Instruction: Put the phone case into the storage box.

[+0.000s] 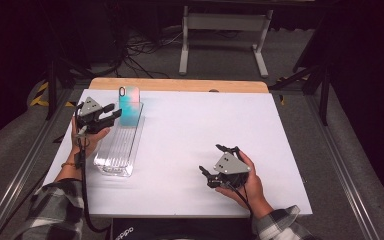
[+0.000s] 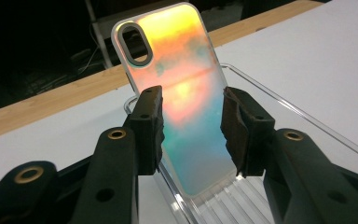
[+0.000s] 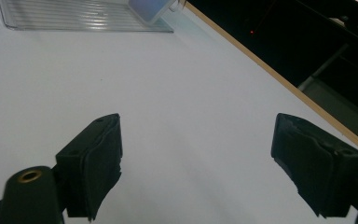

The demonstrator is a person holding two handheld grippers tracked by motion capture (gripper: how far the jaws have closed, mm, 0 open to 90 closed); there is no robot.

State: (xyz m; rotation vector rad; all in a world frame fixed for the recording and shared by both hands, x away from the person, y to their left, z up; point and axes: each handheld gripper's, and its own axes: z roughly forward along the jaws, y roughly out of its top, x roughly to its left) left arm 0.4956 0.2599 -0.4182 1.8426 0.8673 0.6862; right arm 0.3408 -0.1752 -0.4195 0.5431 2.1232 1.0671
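Note:
An iridescent phone case (image 1: pixel 129 104), orange to teal, stands tilted at the far end of a clear ribbed tray (image 1: pixel 115 156). My left gripper (image 1: pixel 115 114) is right at its near left side. In the left gripper view the jaws of that gripper (image 2: pixel 189 105) stand partly apart, one before each long edge of the case (image 2: pixel 186 93), and both edges run behind the pads. I cannot tell whether the pads touch it. My right gripper (image 1: pixel 215 160) rests on the white table (image 1: pixel 190 125) near the front, wide open with nothing between its jaws (image 3: pixel 196 123).
The tray (image 2: pixel 279 100) lies lengthwise along the table's left side; it and the case (image 3: pixel 151 8) show far off in the right gripper view. A wooden strip (image 1: pixel 180 85) edges the table's back. Beyond it are a white stand's legs (image 1: pixel 220 45) and cables on the floor.

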